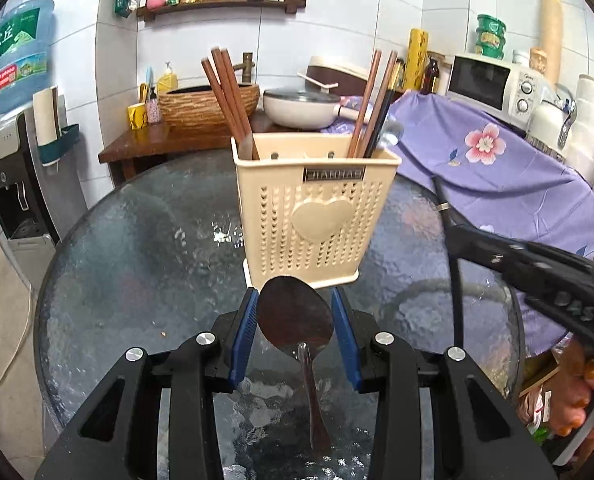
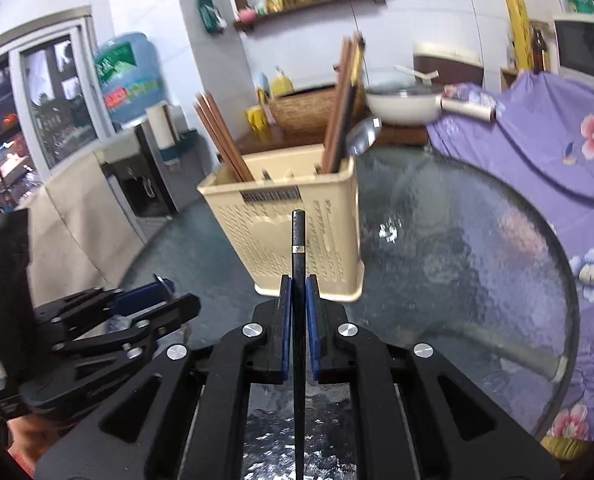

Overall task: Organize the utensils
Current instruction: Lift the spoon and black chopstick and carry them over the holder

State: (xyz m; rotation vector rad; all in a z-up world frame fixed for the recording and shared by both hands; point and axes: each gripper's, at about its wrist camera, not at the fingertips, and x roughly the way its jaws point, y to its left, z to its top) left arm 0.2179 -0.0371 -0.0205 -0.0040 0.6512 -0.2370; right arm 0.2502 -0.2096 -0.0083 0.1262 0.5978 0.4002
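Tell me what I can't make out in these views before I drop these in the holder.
- Holder compartments: its front wall hides them in both views.
- Black chopstick: lower end cut off by the right wrist frame edge.
- Spoon grip: in the left wrist view the blue pads flank its bowl; contact unclear.

The utensil holder (image 1: 309,208) stands on the glass table (image 1: 137,248), chopsticks (image 1: 227,100) inside it.

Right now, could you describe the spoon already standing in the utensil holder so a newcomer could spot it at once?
Find the round glass table and the beige holder on it. In its right-hand compartment, beside the wooden chopsticks, stands the metal spoon. It alone there is shiny silver with a rounded bowl pointing up.
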